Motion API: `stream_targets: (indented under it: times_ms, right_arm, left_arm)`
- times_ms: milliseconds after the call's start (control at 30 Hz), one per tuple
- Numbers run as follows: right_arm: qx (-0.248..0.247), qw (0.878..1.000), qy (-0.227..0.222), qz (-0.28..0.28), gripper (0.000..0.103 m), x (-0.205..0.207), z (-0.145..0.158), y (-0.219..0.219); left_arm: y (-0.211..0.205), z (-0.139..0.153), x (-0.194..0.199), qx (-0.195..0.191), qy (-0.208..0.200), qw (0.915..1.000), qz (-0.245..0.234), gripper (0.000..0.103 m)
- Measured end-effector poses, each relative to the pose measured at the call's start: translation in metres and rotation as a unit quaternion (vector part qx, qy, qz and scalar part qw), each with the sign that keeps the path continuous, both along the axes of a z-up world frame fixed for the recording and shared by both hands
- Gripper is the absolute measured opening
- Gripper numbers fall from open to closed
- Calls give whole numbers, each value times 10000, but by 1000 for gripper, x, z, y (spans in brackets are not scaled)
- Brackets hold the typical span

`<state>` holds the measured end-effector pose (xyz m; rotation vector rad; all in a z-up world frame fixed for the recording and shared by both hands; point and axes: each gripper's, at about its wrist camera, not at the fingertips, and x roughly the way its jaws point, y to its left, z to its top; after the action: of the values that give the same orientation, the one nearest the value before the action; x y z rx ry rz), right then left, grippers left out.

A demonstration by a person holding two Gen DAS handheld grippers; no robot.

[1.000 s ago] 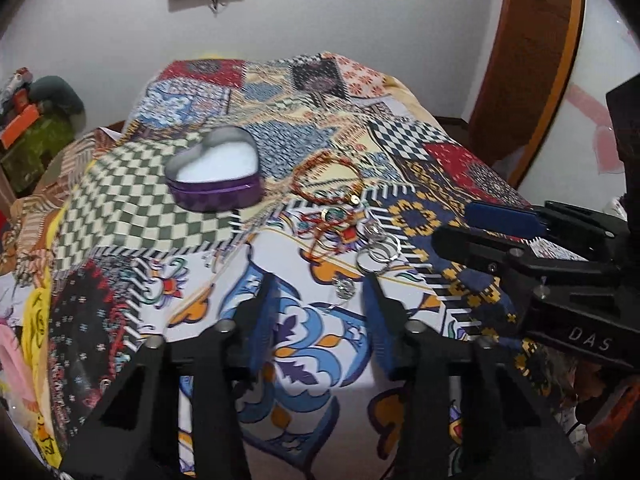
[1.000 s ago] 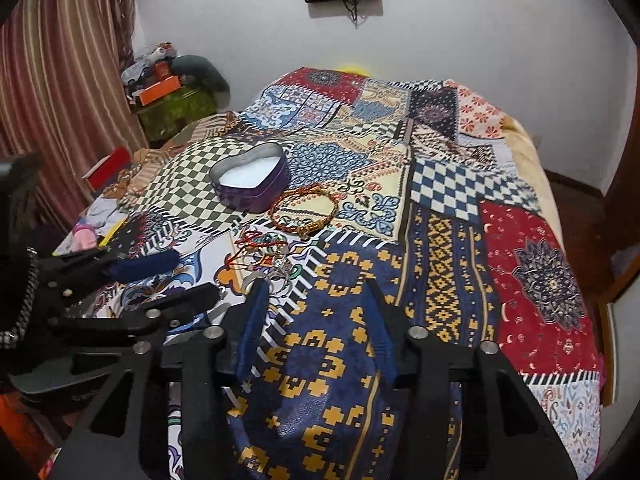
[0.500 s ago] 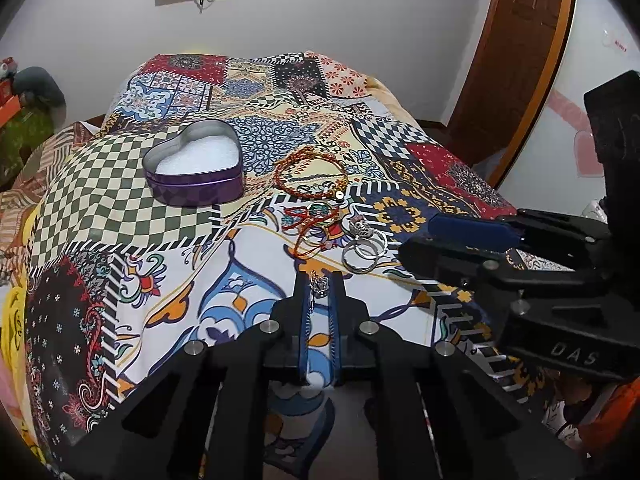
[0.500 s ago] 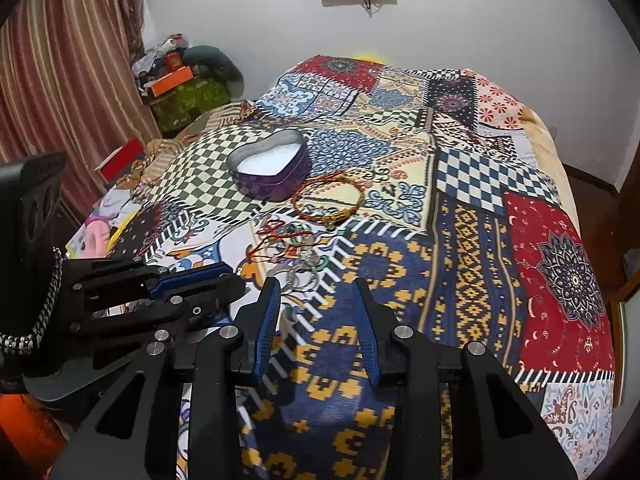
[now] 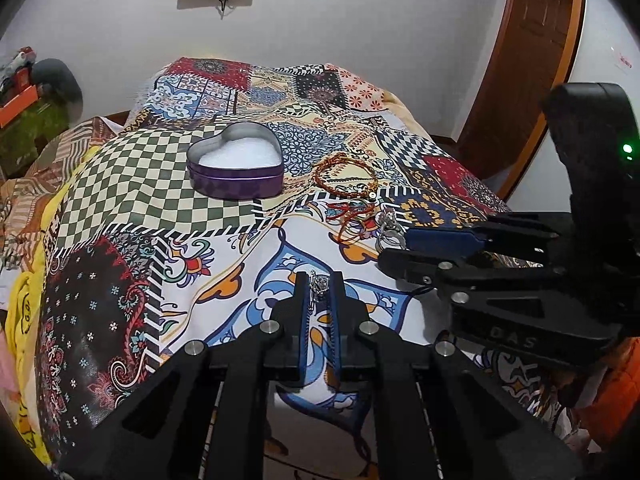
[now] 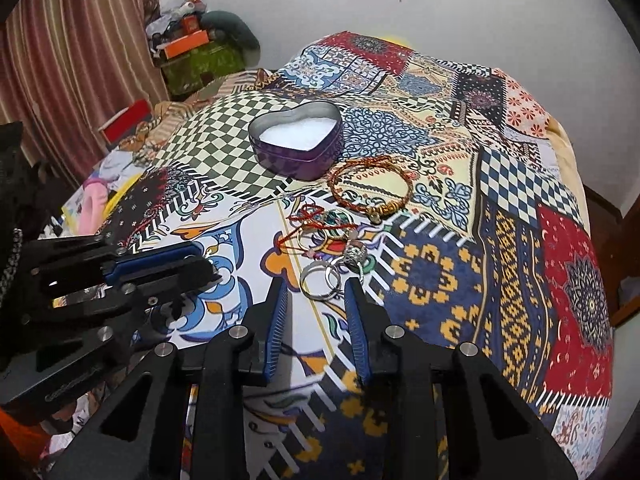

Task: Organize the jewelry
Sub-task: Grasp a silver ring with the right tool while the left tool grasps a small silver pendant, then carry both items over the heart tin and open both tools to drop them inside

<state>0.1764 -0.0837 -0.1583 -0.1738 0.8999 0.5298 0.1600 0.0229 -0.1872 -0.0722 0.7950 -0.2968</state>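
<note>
One small silver pendant [image 5: 319, 285] now sits pinched in the closed left gripper [image 5: 319, 292], lifted short of the purple heart-shaped tin [image 5: 236, 168], while the right gripper [image 6: 318, 300] gapes empty over silver rings [image 6: 320, 278].

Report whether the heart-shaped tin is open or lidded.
Open: the heart-shaped tin has no lid on, and its white lining shows, with no jewelry visible inside.

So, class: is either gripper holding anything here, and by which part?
The left gripper is shut on a small silver trinket, pinched near the tips of its fingers; which part of it cannot be told. The right gripper is open, holding nothing, near the silver rings.
</note>
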Motion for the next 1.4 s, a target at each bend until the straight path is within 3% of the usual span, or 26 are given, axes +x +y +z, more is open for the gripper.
stream_targets:
  times_ms: [100,167,467,1067,1400]
  right_arm:
    - [-58,10000,6,2,27,4,-2,4]
    - [-48,10000,22,-6,19,5,-2,3]
    - [113,9999,-15,-63,20,-1,8,0]
    - [683,9928,-946,-260,20,7,87,3]
    - [713,9900,-1205,-158,20,29,98,20]
  left_arm:
    - [2,0,-1,-43,-13,10000,37,8]
    - [4,1,-1,-55,-32,10000,67,8]
    - [9,15,-3,-63,-206,9996,195,8]
    - [28,67,15,-14,-767,9952,610,8]
    - [48,82,44,19,-953,9921,818,8]
